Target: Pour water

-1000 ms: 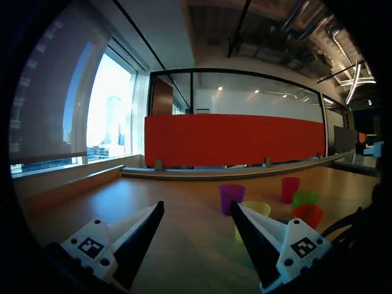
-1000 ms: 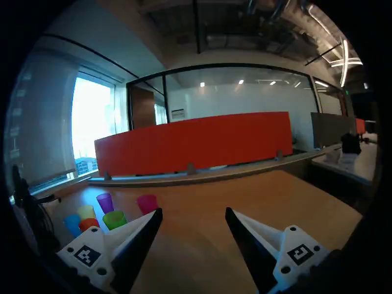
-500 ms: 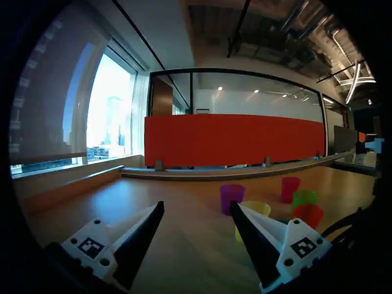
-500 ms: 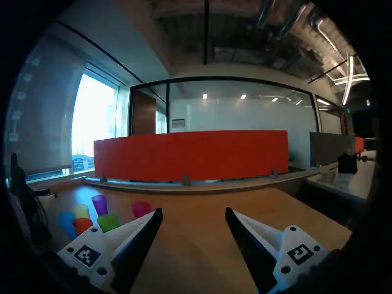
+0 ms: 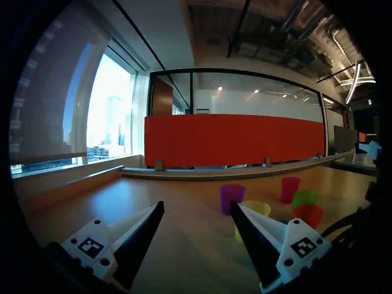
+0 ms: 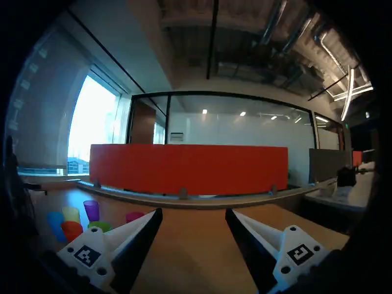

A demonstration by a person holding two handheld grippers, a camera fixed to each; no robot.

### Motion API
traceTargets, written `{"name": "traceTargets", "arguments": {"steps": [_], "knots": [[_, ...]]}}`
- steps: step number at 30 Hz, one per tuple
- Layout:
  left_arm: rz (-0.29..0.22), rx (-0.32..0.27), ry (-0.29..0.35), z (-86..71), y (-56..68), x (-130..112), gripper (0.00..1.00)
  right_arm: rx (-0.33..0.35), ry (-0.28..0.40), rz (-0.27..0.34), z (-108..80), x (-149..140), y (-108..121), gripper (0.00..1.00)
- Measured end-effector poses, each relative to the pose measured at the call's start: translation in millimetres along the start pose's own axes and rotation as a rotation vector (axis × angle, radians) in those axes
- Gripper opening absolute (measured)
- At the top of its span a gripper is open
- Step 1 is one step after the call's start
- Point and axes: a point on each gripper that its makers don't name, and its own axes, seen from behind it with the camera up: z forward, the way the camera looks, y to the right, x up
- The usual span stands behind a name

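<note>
While both jaws stand wide and empty, the left gripper (image 5: 196,203) hovers low over the pale wooden tabletop (image 5: 186,193). Small translucent plastic cups cluster ahead to its right: purple cup (image 5: 232,197), yellow cup (image 5: 256,208), green cup (image 5: 304,198). The right gripper (image 6: 192,210) has them at its left. The cups are light and crowded, so a finger clipping a neighbour could topple it. I cannot tell which cup holds water.

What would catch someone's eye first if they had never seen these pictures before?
The long red partition along the far edge of the wooden table dominates both views. Next come the bright plastic cups, clustered on the table to the right in the left gripper view. The sunlit window glows on the left.
</note>
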Motion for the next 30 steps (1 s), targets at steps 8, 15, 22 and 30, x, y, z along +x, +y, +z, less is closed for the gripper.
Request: {"name": "traceTargets", "arguments": {"steps": [8, 15, 22, 30], "knots": [[0.0, 0.0, 0.0, -0.2, -0.1, 0, 1.0, -0.037, -0.044, 0.028, 7.5, -29, 8, 1.0], [0.0, 0.0, 0.0, -0.4, -0.3, 0, 1.0, -0.052, -0.056, 0.031, 8.3, -41, 15, 0.99], [0.0, 0.0, 0.0, 0.1, -0.5, 0, 1.0, -0.052, -0.073, 0.037, 8.3, -54, 17, 0.99], [0.0, 0.0, 0.0, -0.3, -0.6, 0, 1.0, -0.055, -0.091, 0.025, 9.5, -64, 20, 1.0]]}}
